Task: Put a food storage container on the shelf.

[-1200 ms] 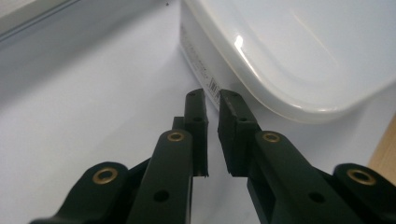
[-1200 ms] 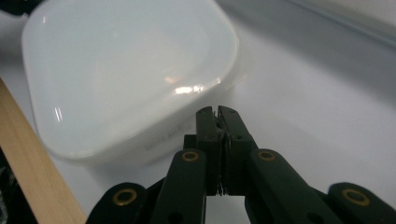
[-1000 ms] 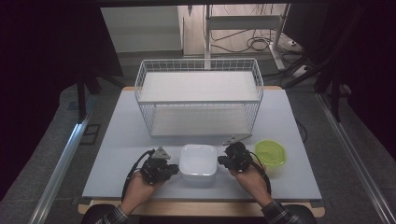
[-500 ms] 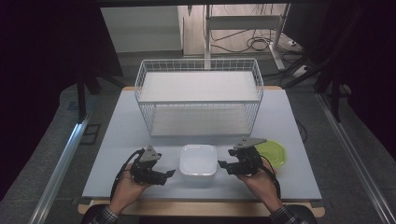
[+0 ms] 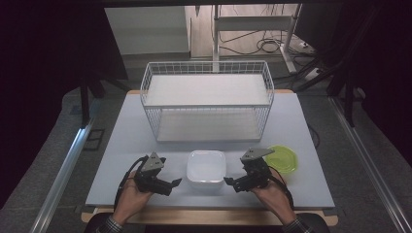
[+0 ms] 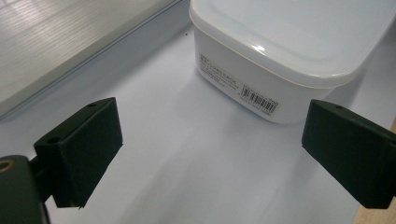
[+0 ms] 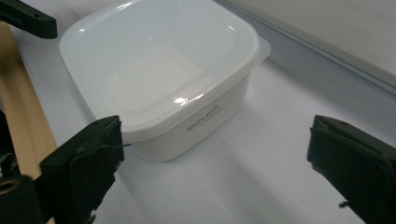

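A white square plastic container [image 5: 206, 168] with a translucent lid stands near the table's front edge, between my two grippers. My left gripper [image 5: 171, 185] is just to its left and points at it. Its jaws have just been opening and are open with nothing between them. In the left gripper view the container [image 6: 280, 51] lies ahead, beyond the left gripper [image 6: 212, 154]. My right gripper [image 5: 232, 184] is just right of the container. Its jaws have also just been opening and stand open and empty. The container [image 7: 159, 79] sits ahead and left of the right gripper [image 7: 215, 163].
A white wire basket [image 5: 206, 99] stands behind the container at mid-table. A round green lid or dish [image 5: 282, 158] lies right of the right gripper. The table's wooden front edge [image 7: 21, 112] runs close to the container. A jaw of the other gripper [image 7: 28, 18] shows past it.
Both grippers' jaws have gone from shut to wide open. Both hands have drawn slightly outward from the container's sides. The container has stayed put.
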`<action>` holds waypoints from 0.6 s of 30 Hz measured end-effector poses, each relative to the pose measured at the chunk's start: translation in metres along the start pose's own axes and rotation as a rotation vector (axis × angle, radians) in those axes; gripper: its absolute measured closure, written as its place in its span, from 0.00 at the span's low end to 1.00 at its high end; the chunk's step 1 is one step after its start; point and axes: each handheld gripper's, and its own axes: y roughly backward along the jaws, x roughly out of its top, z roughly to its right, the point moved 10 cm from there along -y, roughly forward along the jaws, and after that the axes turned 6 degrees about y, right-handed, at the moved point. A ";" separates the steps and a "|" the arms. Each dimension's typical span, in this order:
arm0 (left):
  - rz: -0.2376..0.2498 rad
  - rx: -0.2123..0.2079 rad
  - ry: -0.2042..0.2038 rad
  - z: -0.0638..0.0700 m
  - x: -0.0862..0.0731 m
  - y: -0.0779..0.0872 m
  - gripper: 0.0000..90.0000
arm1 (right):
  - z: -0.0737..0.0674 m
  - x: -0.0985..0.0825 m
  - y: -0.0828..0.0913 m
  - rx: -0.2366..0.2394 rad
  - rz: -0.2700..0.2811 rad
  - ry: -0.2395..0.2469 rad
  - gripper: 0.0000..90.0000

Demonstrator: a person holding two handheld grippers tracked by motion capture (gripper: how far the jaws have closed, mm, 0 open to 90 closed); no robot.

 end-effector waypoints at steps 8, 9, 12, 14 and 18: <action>-0.034 -0.018 0.024 0.008 0.007 -0.003 0.06 | -0.001 0.003 -0.001 -0.012 0.002 -0.004 0.00; -0.038 -0.016 0.019 0.009 0.008 -0.004 0.05 | -0.001 0.003 -0.002 -0.009 0.001 -0.008 0.00; -0.037 -0.011 0.015 0.010 0.015 -0.007 0.03 | -0.003 0.006 -0.003 -0.001 0.002 -0.023 0.00; -0.027 -0.041 0.033 0.011 0.021 -0.009 0.04 | -0.004 0.009 -0.003 -0.008 0.004 -0.013 0.00; -0.008 -0.089 0.070 0.012 0.032 -0.015 0.07 | -0.005 0.014 -0.005 -0.014 0.002 -0.015 0.06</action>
